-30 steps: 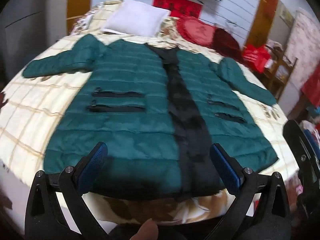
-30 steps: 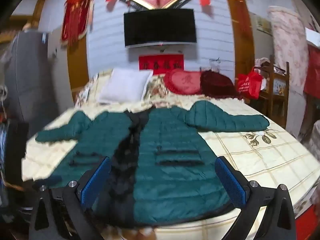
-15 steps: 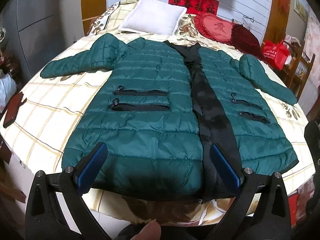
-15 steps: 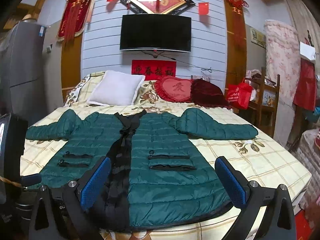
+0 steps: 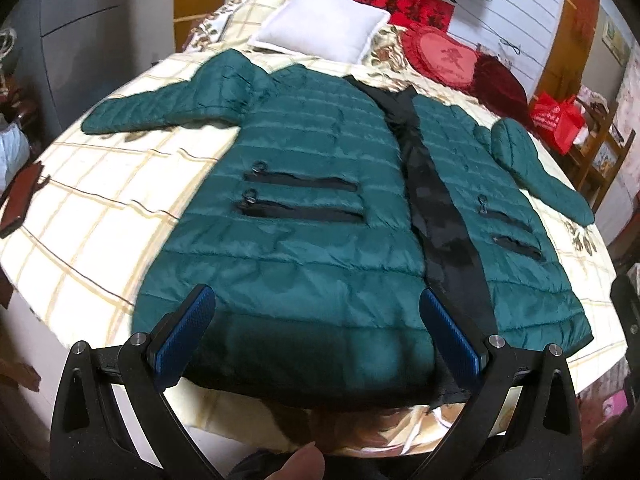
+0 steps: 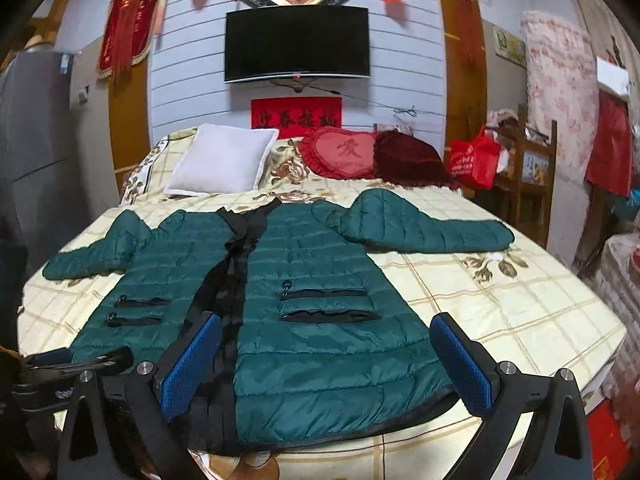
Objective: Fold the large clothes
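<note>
A long dark green quilted jacket (image 5: 320, 200) lies flat on the bed, front up, both sleeves spread out, with a black strip down the middle. It also shows in the right wrist view (image 6: 312, 280). My left gripper (image 5: 316, 328) is open and empty, hovering over the hem on the jacket's left half. My right gripper (image 6: 324, 352) is open and empty, over the hem of the right half. The left gripper shows at the lower left of the right wrist view (image 6: 72, 360).
The bed (image 6: 520, 312) has a cream checked cover. A white pillow (image 6: 224, 160), a red heart cushion (image 6: 344, 152) and a dark red cushion (image 6: 408, 160) lie at its head. A wooden rack with a red bag (image 6: 476, 156) stands to the right.
Both grippers have moved a little closer and lower toward the jacket's hem. The jacket has not moved. Both grippers stay open.
</note>
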Motion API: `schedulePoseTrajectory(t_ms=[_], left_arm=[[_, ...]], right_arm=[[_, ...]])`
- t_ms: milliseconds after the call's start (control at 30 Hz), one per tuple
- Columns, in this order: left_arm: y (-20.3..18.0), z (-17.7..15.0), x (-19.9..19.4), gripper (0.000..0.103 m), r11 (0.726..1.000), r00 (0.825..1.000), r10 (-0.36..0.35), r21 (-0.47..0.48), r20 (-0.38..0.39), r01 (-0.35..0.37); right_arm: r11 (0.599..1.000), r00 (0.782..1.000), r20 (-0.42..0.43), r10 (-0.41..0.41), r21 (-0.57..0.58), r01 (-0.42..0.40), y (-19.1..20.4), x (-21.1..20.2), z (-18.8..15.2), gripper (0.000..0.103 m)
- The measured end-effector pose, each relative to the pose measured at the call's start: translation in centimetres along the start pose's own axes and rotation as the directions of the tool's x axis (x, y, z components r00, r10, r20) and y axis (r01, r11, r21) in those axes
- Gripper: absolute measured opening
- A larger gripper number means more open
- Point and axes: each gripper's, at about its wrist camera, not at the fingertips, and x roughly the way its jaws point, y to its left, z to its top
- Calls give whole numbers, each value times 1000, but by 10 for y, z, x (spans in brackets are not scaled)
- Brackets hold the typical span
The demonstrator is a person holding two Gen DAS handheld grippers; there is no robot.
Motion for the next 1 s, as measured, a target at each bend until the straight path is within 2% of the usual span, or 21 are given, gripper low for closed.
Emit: schedulePoseTrajectory(t_ms=[133, 200, 300, 367, 500, 533, 633, 700, 833, 1000], left_arm=[[11, 6, -5, 102, 1000, 1000, 8, 3, 23, -8], [15, 14, -7, 102, 1000, 998, -4, 15, 60, 3], [12, 24, 4, 103, 997, 999, 8, 75, 42, -11], [9, 26, 9, 103, 993, 998, -55, 108, 19, 52], [7, 23, 17, 103, 984, 990, -137, 109, -27, 139], [6, 19, 17, 103, 985, 991, -133, 106, -21, 134], [2, 16, 10, 103, 991, 998, -51, 123, 31, 47], [0, 15, 8, 102, 991, 999, -22, 136, 46, 15], [-4, 13, 9, 102, 987, 999, -7, 163, 51, -1], [-6, 12, 9, 103, 984, 998, -21, 175, 52, 11]], right_arm=[[997, 996, -62, 69, 22, -68, -2, 22, 10, 103], [996, 996, -9, 83, -17, -84, 2, 31, 21, 103], [994, 997, 35, 70, -90, -66, 11, 43, 25, 103], [994, 997, -4, 82, -73, -82, 9, 52, 25, 103], [997, 998, 19, 65, -35, -64, -3, 45, 27, 103], [998, 998, 13, 61, -33, -60, -5, 46, 27, 103], [998, 999, -7, 48, -46, -49, -3, 48, 26, 103], [997, 999, -21, 45, -58, -46, -1, 51, 26, 103], [996, 998, -48, 45, -74, -49, 4, 57, 24, 103], [995, 998, -55, 41, -84, -45, 5, 58, 23, 103]])
